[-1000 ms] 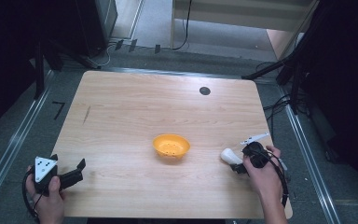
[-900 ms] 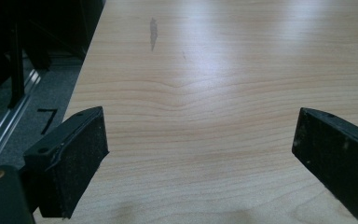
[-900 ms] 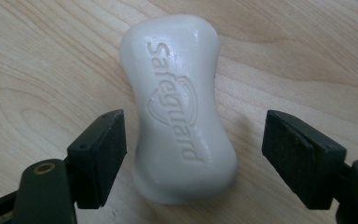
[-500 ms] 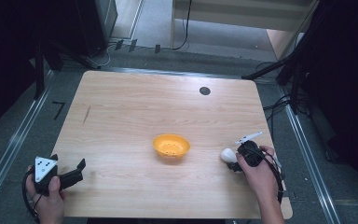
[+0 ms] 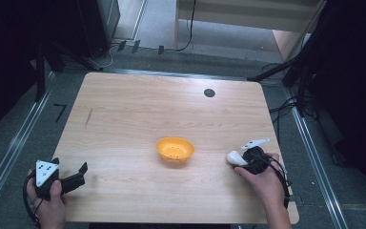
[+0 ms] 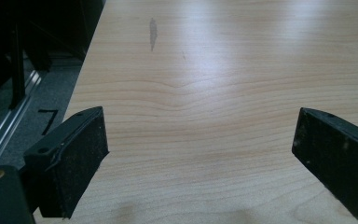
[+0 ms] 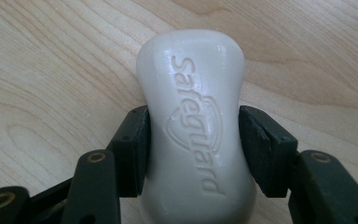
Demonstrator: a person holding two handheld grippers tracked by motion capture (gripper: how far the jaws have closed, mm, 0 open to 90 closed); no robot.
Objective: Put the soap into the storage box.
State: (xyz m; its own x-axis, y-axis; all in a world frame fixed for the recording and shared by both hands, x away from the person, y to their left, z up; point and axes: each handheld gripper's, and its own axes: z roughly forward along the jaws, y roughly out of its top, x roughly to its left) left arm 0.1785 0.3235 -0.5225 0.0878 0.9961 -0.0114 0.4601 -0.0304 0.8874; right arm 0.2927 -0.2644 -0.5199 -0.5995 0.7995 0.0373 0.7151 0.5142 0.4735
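A white bar of soap [image 5: 234, 157] [image 7: 193, 93] lies on the wooden table [image 5: 138, 109], right of an orange bowl [image 5: 175, 149]. My right gripper [image 5: 240, 160] [image 7: 193, 128] has just been closing and now stands shut on the soap. Both black pads [image 7: 133, 140] press on its narrow waist, and the stamped brand name faces up. My left gripper [image 5: 71, 174] [image 6: 200, 154] rests at the table's front left corner. Its jaws stand wide open over bare wood.
A small dark round plug [image 5: 209, 92] sits in the tabletop near the far right edge. A short dark streak [image 6: 153, 32] marks the wood at the left. Grey floor with metal rails [image 5: 14, 148] borders the table, and cables [image 5: 286, 107] trail off its right side.
The right gripper's jaws have closed from wide apart onto the soap, and the hand edged slightly left. The left gripper and the bowl have stayed put.
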